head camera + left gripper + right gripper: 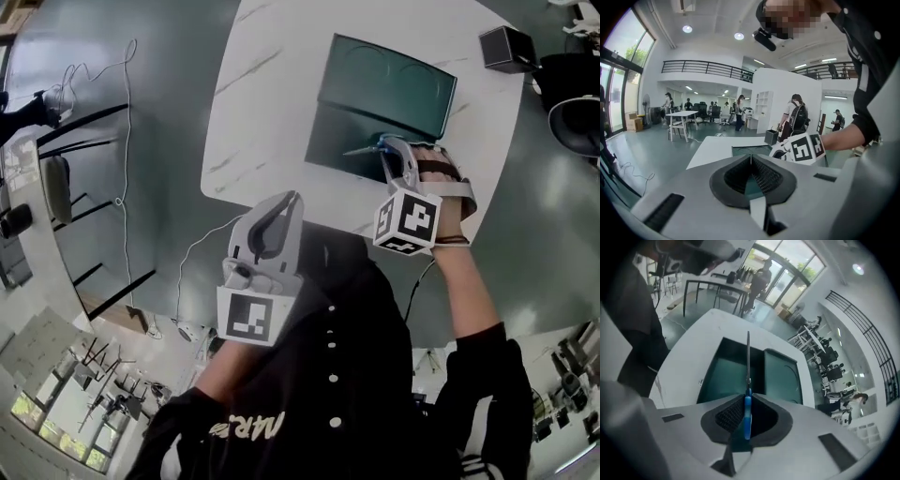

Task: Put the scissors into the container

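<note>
The right gripper (748, 399) has its fingers squeezed on the blue-handled scissors (748, 357), over the green container (719, 376). Next, they should go down inside, then be let go. The left gripper (751, 158) has its fingers closed on nothing.

A small black box-shaped holder (507, 49) is set at the far right corner of the white marble-veined table (253, 94); a thin white cable (119, 199) is trailed over the grey floor (169, 56).

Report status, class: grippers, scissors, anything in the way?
Right gripper shut on scissors, blades pointing over the container. Left gripper shut, empty, near the body. Nothing blocking.
</note>
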### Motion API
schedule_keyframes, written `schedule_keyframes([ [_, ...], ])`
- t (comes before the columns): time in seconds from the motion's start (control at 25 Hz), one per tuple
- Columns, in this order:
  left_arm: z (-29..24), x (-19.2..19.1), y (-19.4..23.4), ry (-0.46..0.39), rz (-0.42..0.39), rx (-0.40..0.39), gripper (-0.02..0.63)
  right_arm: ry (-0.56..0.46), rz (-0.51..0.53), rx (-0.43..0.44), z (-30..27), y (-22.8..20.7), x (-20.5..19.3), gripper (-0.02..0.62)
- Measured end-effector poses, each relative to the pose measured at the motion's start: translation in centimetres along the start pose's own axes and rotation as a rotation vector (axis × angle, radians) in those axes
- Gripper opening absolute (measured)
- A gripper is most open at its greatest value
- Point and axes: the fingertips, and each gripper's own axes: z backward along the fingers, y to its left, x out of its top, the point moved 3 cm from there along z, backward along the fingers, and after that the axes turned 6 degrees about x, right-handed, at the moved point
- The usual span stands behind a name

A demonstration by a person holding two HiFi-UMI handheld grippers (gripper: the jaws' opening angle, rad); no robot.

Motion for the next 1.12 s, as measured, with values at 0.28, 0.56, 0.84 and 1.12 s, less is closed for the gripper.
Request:
schedule_keyframes([
  [0.28, 0.9, -3.2, 0.5, 0.099, 0.033, -0.019, 0.031, 0.076, 0.043, 0.033, -3.6, 0.4, 1.8, 0.055],
  [0.56, 0.4, -5.5, 0.7, 0.139, 0.059, 0.001, 0.031, 0.063, 0.08, 0.024, -5.1, 0.6, 2.1, 0.066],
  [0.84, 0.1, -6.5, 0.6, 0.171, 0.074, 0.003, 0.031, 0.031, 0.084, 0.05, -6.2, 1.7, 1.4, 0.108],
  [1.12, 0.0, -6.1, 0.2, 0.158, 0.074, -0.004, 0.032, -0.052, -0.015, 0.133, -5.9, 2.6, 1.5, 0.163],
])
